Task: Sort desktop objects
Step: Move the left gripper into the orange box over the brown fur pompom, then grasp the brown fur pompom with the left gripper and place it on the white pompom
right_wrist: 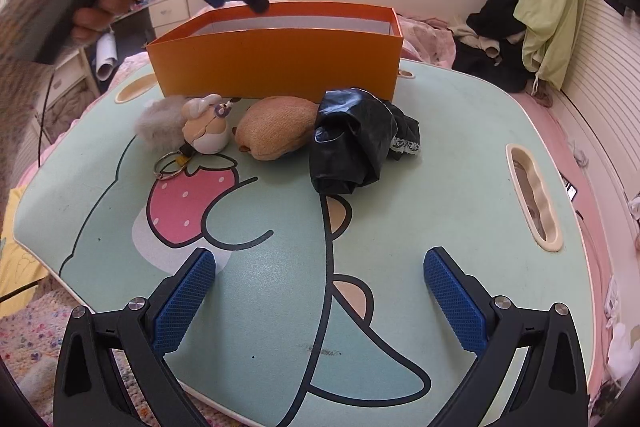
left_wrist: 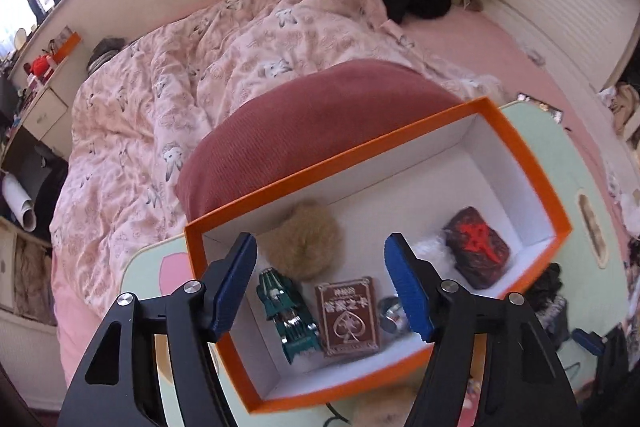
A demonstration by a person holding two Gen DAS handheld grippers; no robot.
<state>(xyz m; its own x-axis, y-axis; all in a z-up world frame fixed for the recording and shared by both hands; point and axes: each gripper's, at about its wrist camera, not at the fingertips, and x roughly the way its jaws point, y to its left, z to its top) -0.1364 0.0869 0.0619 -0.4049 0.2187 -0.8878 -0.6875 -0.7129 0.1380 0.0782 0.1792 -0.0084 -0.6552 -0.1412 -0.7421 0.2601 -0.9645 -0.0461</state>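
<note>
An orange box (left_wrist: 400,141) with white inside stands at the far edge of the mint lap table (right_wrist: 440,195). In it lie a tan fluffy ball (left_wrist: 304,247), a green toy car (left_wrist: 286,311), a brown card deck (left_wrist: 348,319), a small metal piece (left_wrist: 391,311) and a dark pouch with a red emblem (left_wrist: 478,247). My left gripper (left_wrist: 320,241) hovers over the box, jaws apart, nothing between the pads. A hand holds the left gripper (right_wrist: 238,1) above the box's near-left rim. In front of the orange box (right_wrist: 280,67) lie a figure keychain (right_wrist: 206,129), grey fluff (right_wrist: 158,127), a tan plush (right_wrist: 276,131) and a black bag (right_wrist: 352,143). My right gripper (right_wrist: 320,254) is open over the table's near part.
The table rests on a bed with a pink patterned duvet (left_wrist: 180,75) and a red pillow (left_wrist: 312,123) just behind the box. Clothes (right_wrist: 500,39) are piled at the back right. A white nightstand (right_wrist: 168,11) stands at the far left. Handle slots (right_wrist: 532,195) cut the table's edges.
</note>
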